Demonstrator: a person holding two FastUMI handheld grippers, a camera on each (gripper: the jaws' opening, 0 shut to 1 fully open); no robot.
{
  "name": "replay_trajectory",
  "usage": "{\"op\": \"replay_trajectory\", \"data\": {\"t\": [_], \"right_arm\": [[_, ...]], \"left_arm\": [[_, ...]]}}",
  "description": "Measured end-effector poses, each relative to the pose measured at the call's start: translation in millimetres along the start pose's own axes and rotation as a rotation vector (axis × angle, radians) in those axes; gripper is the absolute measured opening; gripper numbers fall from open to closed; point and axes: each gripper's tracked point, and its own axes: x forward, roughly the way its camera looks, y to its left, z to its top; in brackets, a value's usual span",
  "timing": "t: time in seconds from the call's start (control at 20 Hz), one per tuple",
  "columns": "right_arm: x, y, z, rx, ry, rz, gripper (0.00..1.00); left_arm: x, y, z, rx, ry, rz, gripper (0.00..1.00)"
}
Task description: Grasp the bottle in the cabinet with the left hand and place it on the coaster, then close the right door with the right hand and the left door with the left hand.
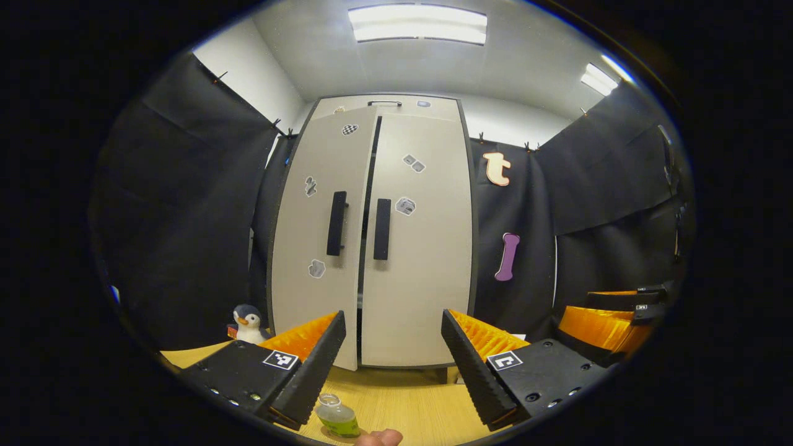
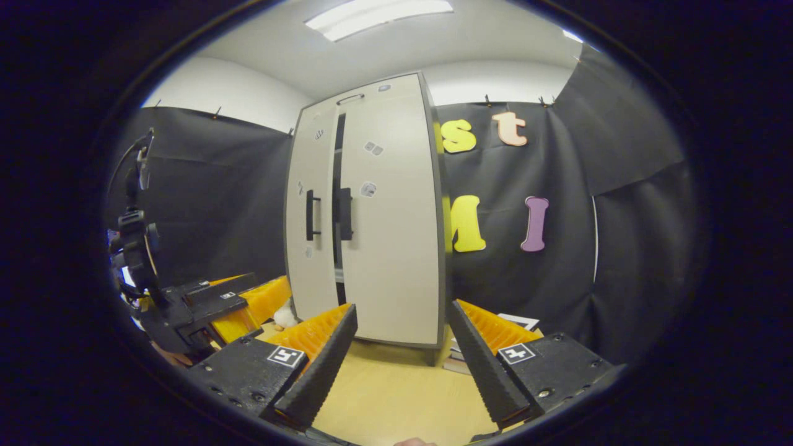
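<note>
Below, bottle [image 1: 337,416] between released left gripper [image 1: 396,371] fingers, right gripper [image 2: 399,365] released

We record the cabinet [image 1: 372,235] as pale beige with a dark edge trim; its two door handles [image 1: 336,223] are black, and small grey and checkered stickers [image 1: 350,129] mark the door fronts. Below the cabinet, the table [image 1: 409,402] is light wood-toned. On it, in front of the cabinet, the bottle [image 1: 337,416] shows clear above and yellow-green below. Left of the cabinet base, the penguin toy [image 1: 249,323] is white and dark grey with an orange beak. We note both grippers' fingers [image 1: 310,365] are black, backed with ribbed orange and bearing black-and-white square markers.
</note>
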Motion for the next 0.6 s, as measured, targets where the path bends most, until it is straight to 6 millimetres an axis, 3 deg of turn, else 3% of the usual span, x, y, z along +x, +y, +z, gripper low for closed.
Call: {"op": "replay_trajectory", "data": {"t": [0.25, 0.6], "right_arm": [[-7.4, -5.1, 1.0, 0.009, -0.01, -0.024, 0.99], [-10.9, -1.6, -2.1, 0.003, 0.0, -0.023, 0.99]], "left_arm": [[-0.7, -11.3, -3.7, -0.01, 0.009, -0.034, 0.95], [-8.3, -6.5, -4.9, 0.0, 0.019, -0.035, 0.94]]}}
